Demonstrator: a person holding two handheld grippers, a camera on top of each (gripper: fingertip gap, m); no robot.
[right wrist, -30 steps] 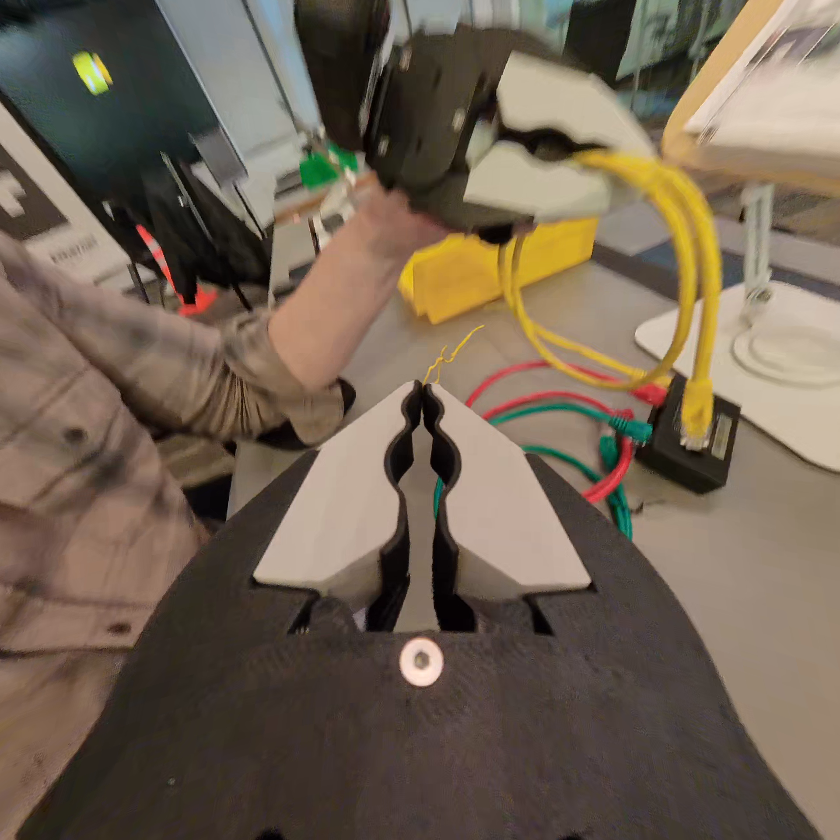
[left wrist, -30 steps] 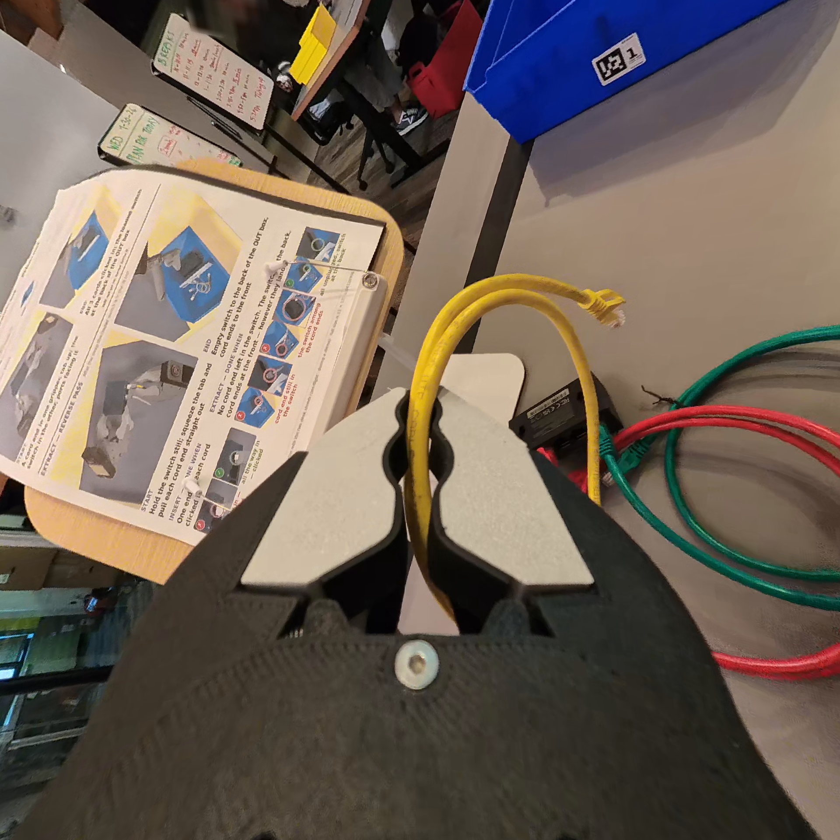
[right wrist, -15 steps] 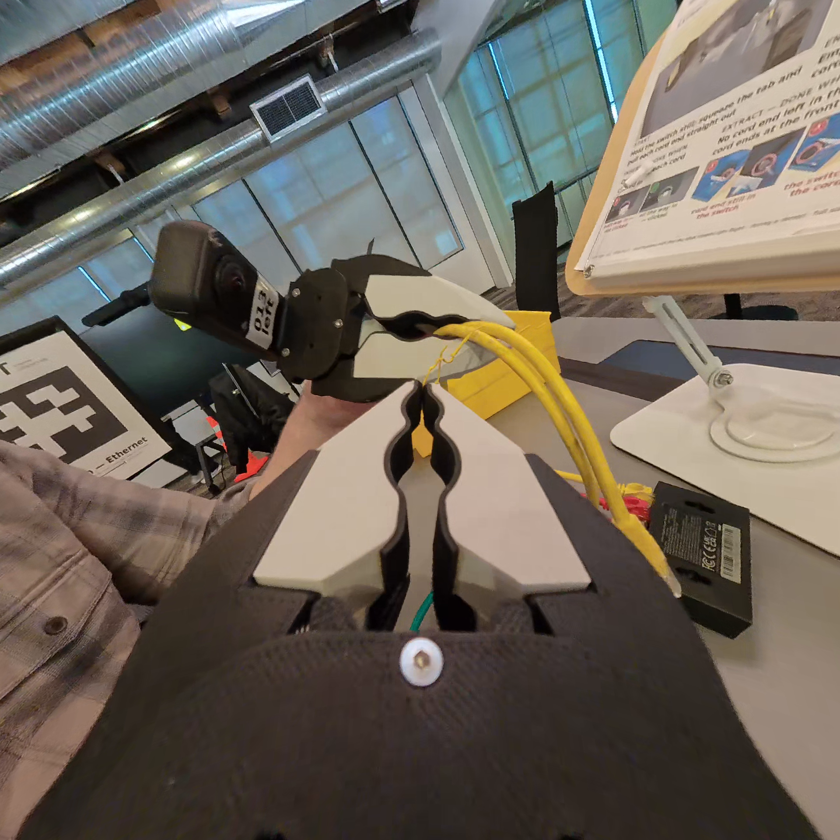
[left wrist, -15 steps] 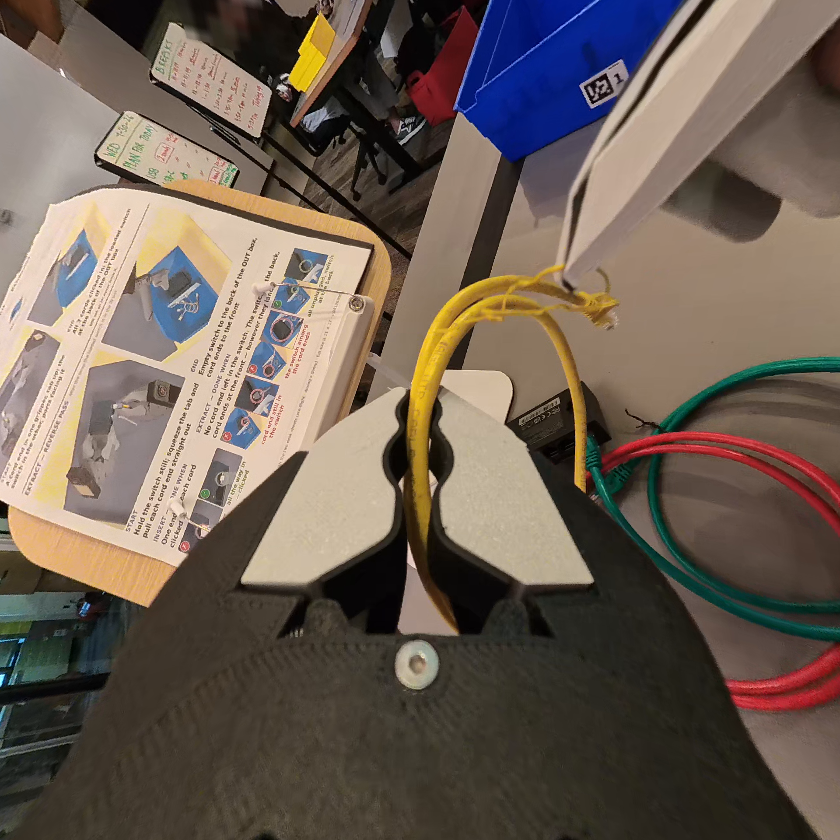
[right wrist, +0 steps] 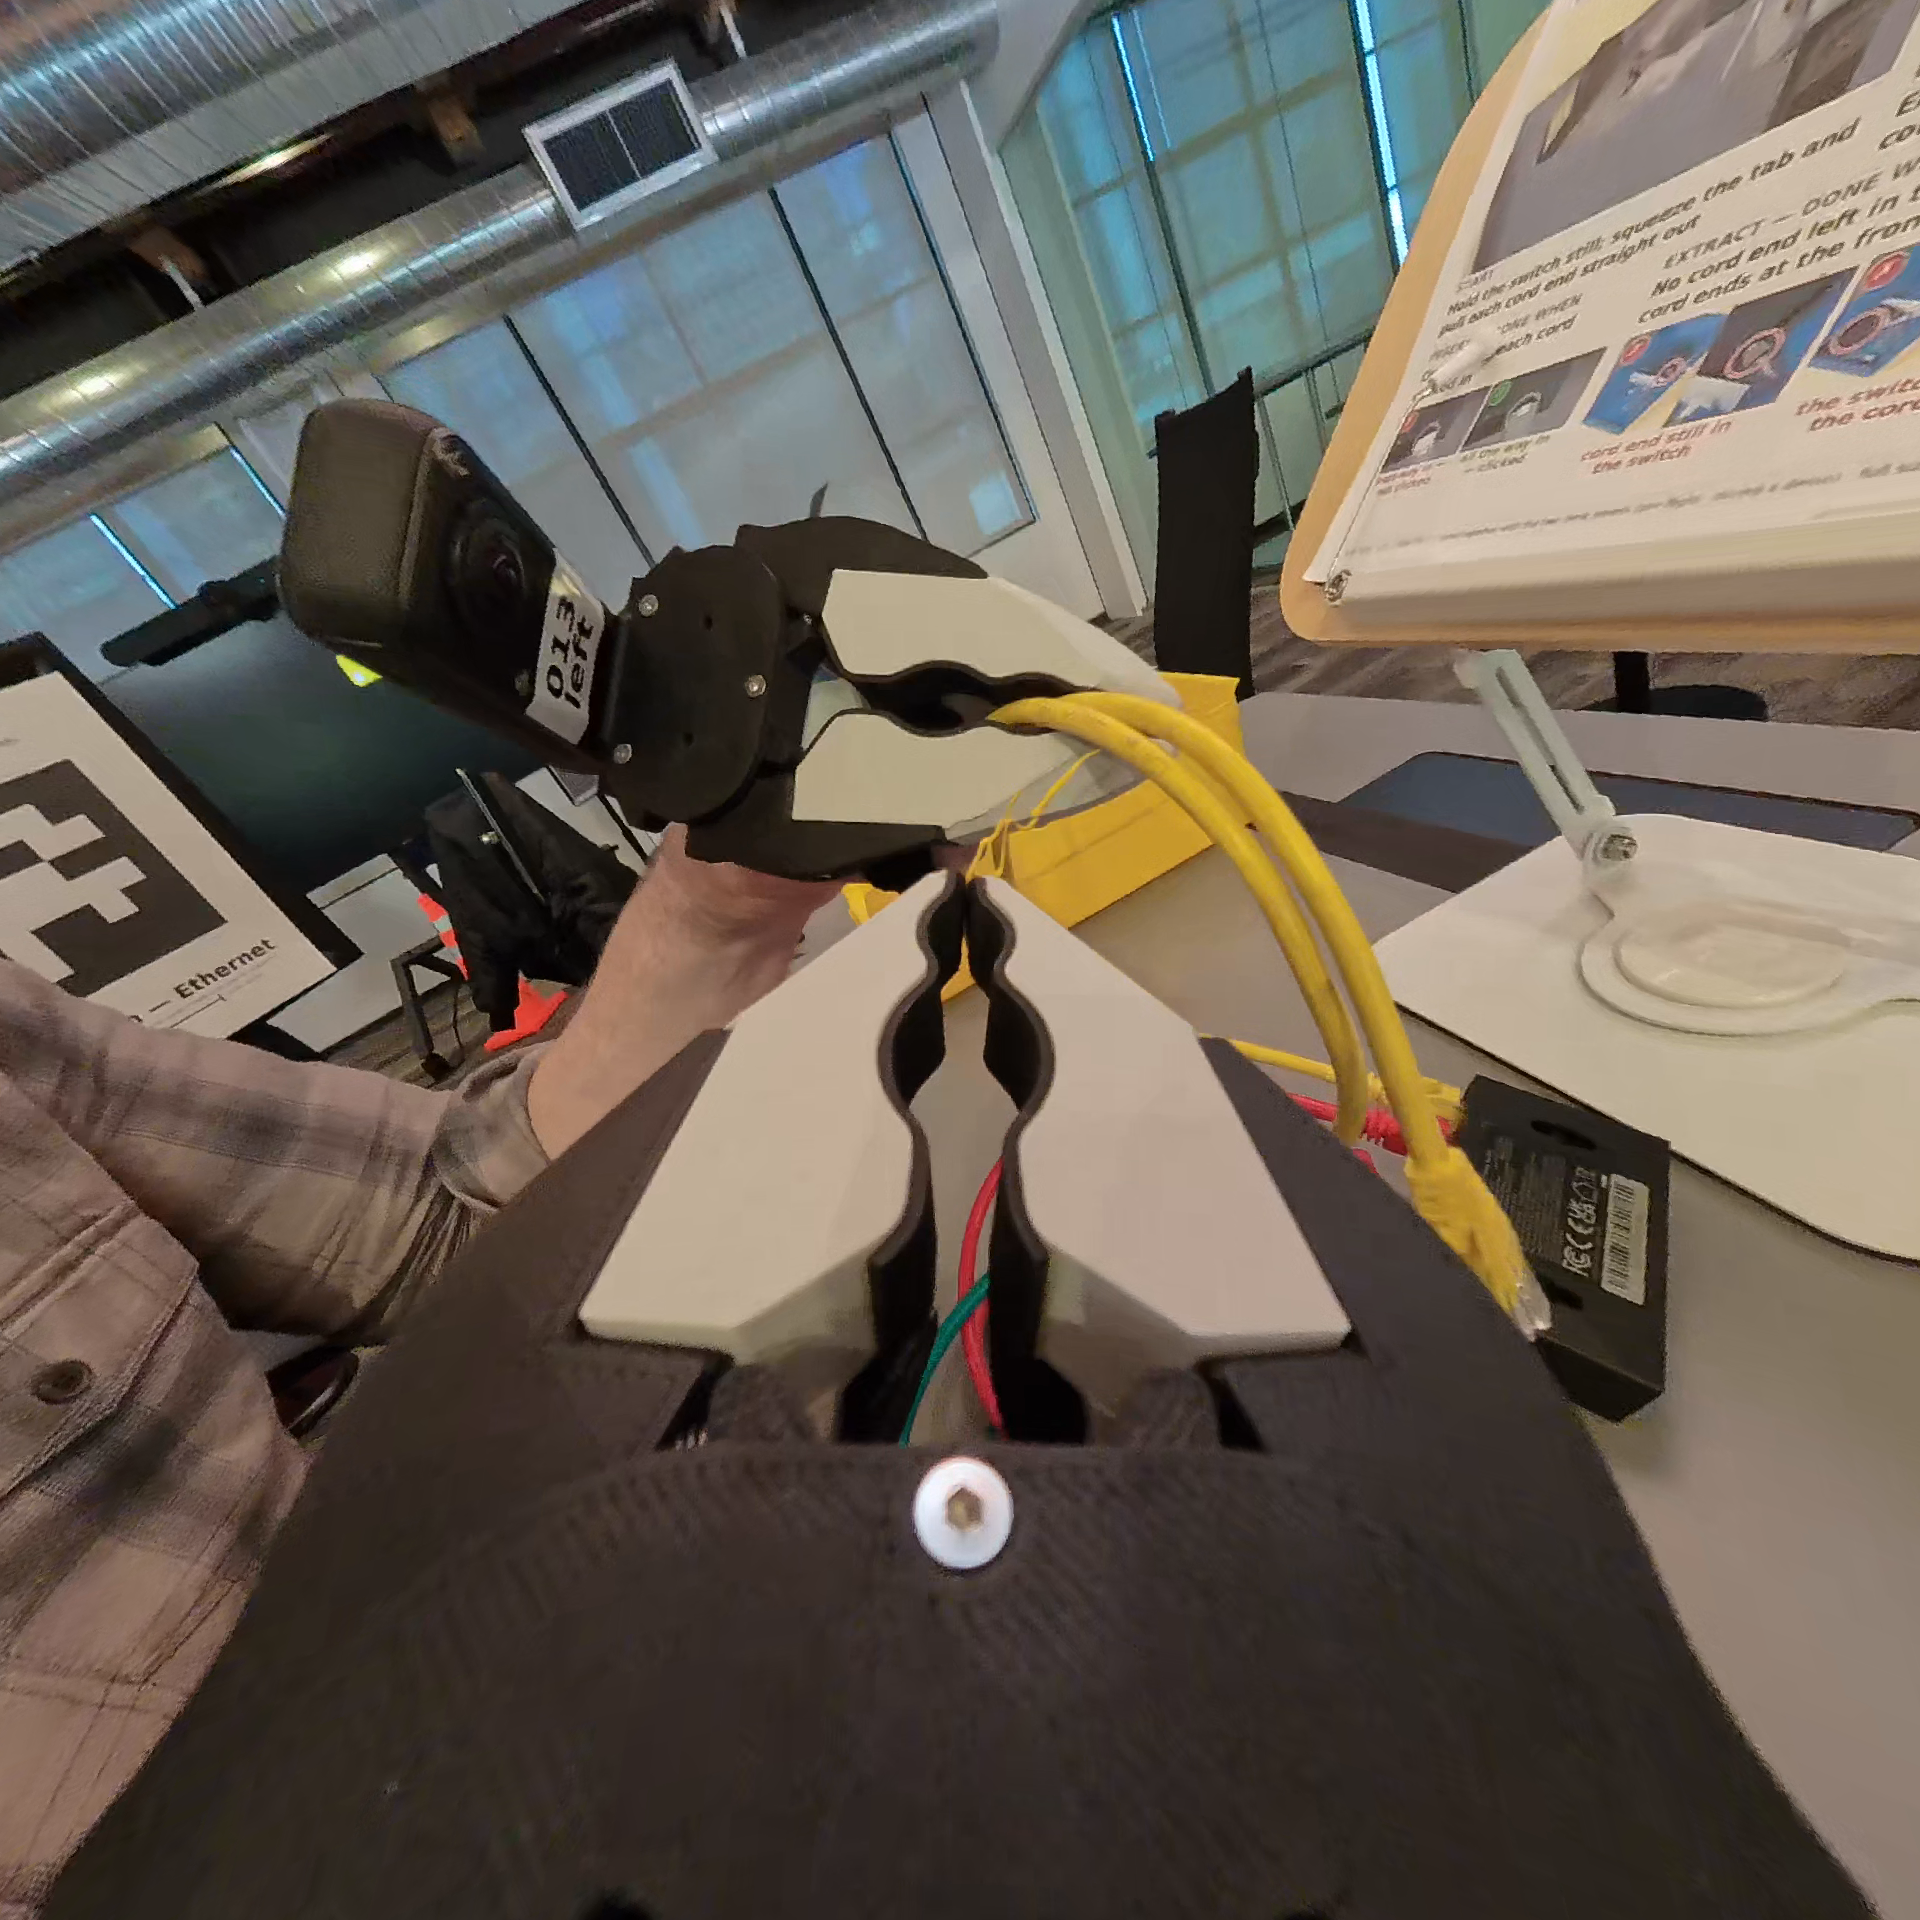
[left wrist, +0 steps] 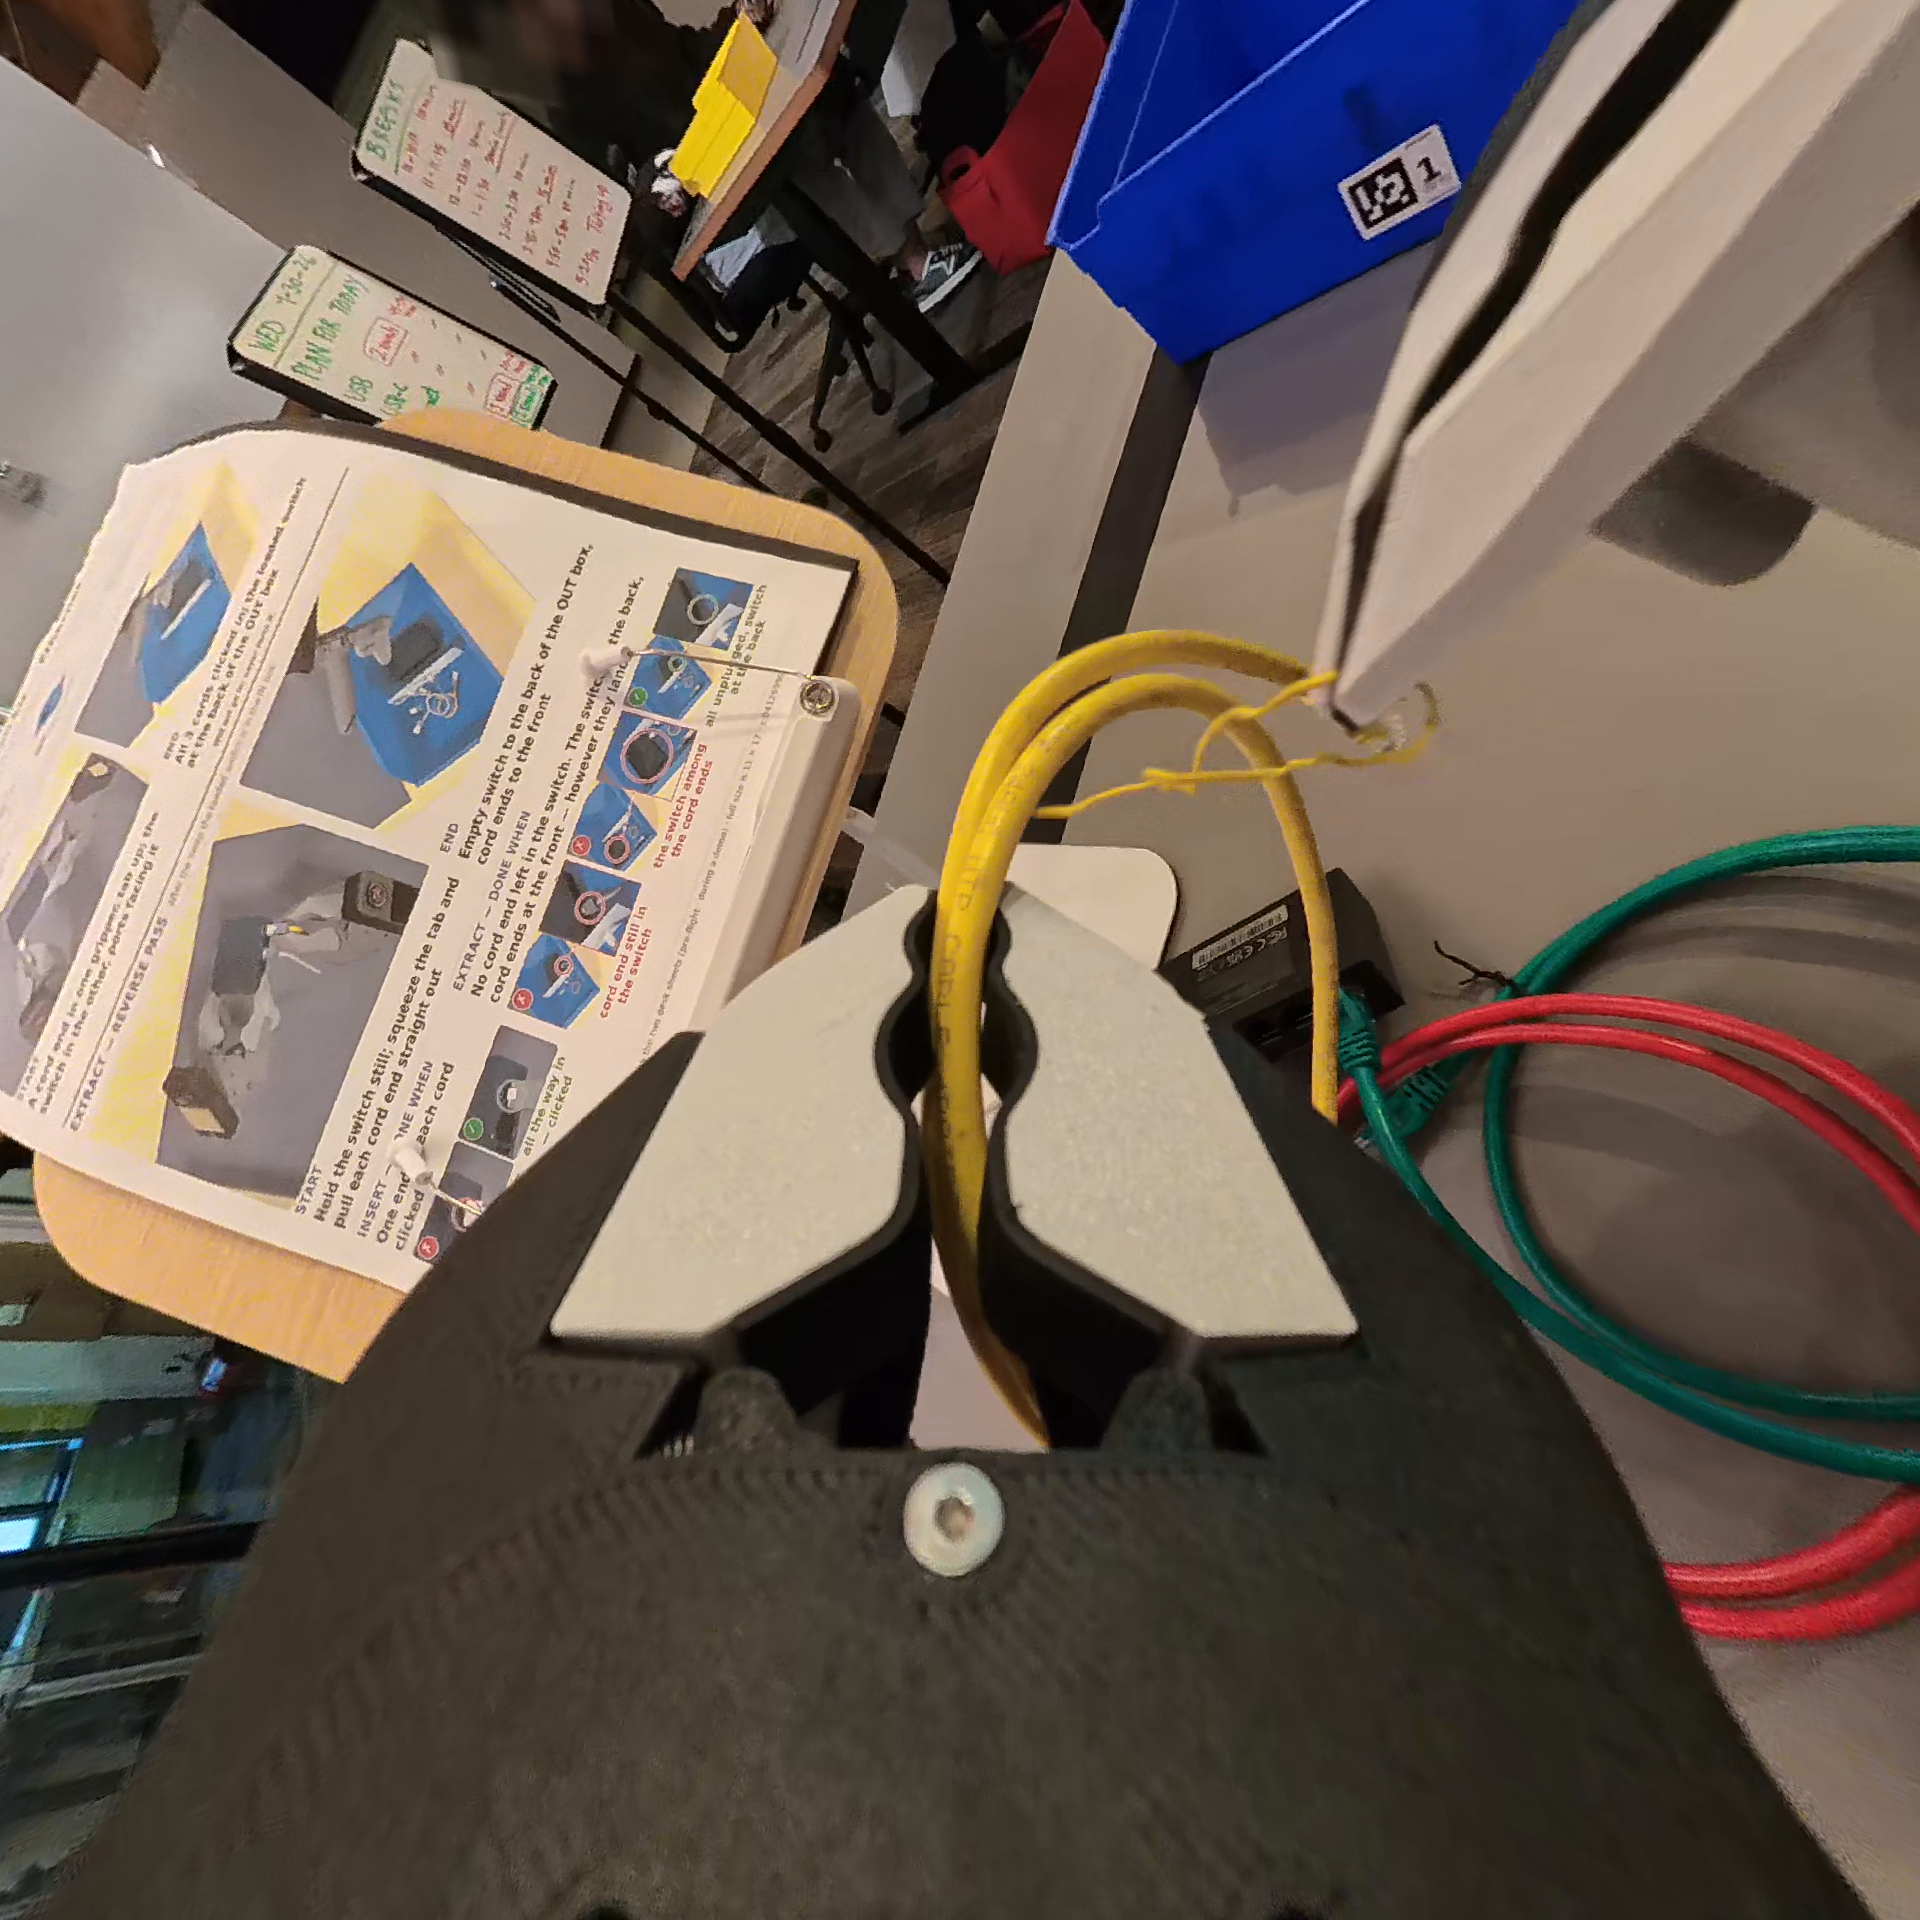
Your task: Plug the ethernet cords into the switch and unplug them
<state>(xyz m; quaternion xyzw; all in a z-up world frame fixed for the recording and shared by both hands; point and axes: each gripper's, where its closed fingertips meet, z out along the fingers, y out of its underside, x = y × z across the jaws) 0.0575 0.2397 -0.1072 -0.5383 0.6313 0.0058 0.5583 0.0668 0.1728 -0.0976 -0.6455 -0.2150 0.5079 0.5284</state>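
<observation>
My left gripper is shut on a looped yellow ethernet cord and holds it above the grey table; it also shows in the right wrist view. My right gripper is shut, its tips pinching a thin yellow twist tie that hangs off the cord; its pale fingers come in from the upper right. One yellow plug dangles beside the black switch, which also shows in the left wrist view. Green and red cords lie coiled by the switch.
A blue bin stands at the table's far side. An instruction sheet on a wooden stand rises behind the switch, on a white base. A yellow bin sits behind the left gripper. A person's sleeved arm is at left. The grippers' ends are close to 7 cm from one another.
My right gripper rose from above the table to the held yellow cord, closed on the twist tie and drew it out from the loop. My left gripper kept its hold.
</observation>
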